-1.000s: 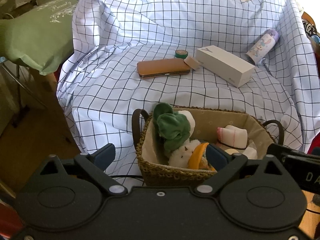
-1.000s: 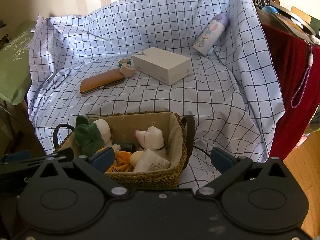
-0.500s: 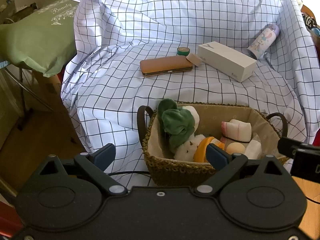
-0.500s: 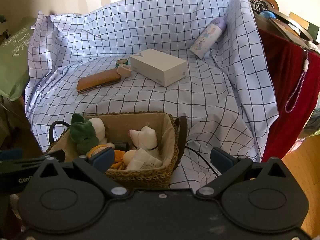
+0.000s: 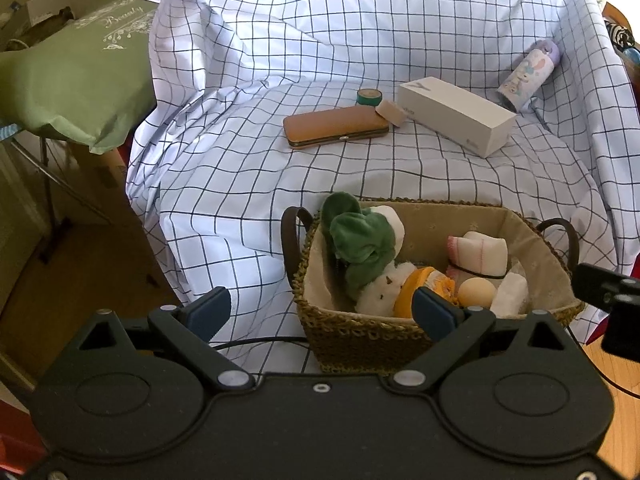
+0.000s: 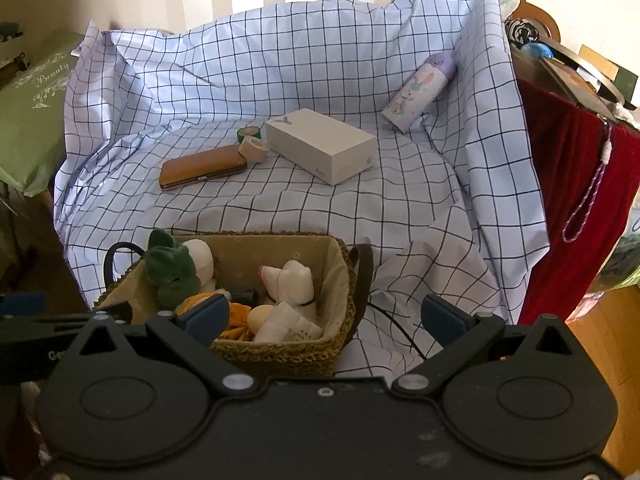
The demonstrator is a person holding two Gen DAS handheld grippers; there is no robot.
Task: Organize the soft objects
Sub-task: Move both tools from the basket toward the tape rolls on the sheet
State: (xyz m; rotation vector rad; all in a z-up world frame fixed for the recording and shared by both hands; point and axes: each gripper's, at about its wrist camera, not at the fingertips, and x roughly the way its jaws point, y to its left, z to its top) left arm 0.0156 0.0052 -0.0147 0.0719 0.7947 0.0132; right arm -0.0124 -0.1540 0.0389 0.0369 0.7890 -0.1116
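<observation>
Woven basket point(image 5: 360, 340) sits at the checked cloth's point(image 5: 248, 184) near edge, long axis left-right, holding the soft toys point(image 5: 362, 240). Left tool point(image 5: 320, 308) and right tool point(image 6: 322, 316) both spread, empty.

front: basket point(image 5: 360, 344) blocks | mid cloth point(image 5: 320, 176): bare | back: case point(image 5: 336, 126), box point(image 5: 456, 116), bottle point(image 5: 528, 74)

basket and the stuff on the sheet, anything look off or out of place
Nothing looks spilled or damaged. The soft toys sit inside the woven basket, though the green plush pokes above its rim. Behind it, on the checked sheet, only hard items remain: the tan case, white box and a leaning printed bottle.
</observation>
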